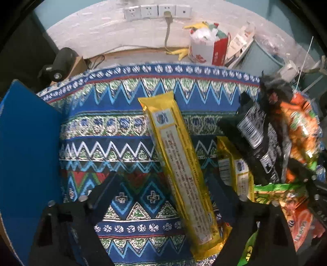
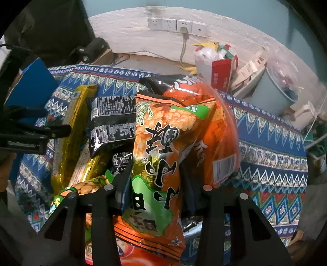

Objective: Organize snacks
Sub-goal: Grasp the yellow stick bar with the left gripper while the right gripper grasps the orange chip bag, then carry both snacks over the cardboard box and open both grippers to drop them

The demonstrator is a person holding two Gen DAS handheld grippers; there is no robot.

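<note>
White-painted brick wall runs behind the table, carrying a row of white wall sockets with one grey plug and cable hanging down. Below it, a woven tablecloth with blue, green and red zigzag bands covers the surface. A flat blue box panel stands at the cloth's left edge.

In the left wrist view, the left gripper has its two black fingers spread wide, holding nothing. A long yellow foil snack packet lies diagonally on the cloth between those fingers, nearer the right one, its printed label facing up. Just right of it sits a second, shorter yellow packet, partly under a black snack bag with a white barcode.

In the right wrist view, the right gripper is clamped on an orange and green crisp bag with large black characters, both fingers pressing its sides near the lower half. The bag stands upright above the pile. Behind it leans a larger orange bag with a barcode. To its left rests the black bag, and below that a green packet showing pale nuts. The left gripper's black frame shows at the far left of this view.

A white and red paper bag stuffed with plastic sits on the floor by the wall.
</note>
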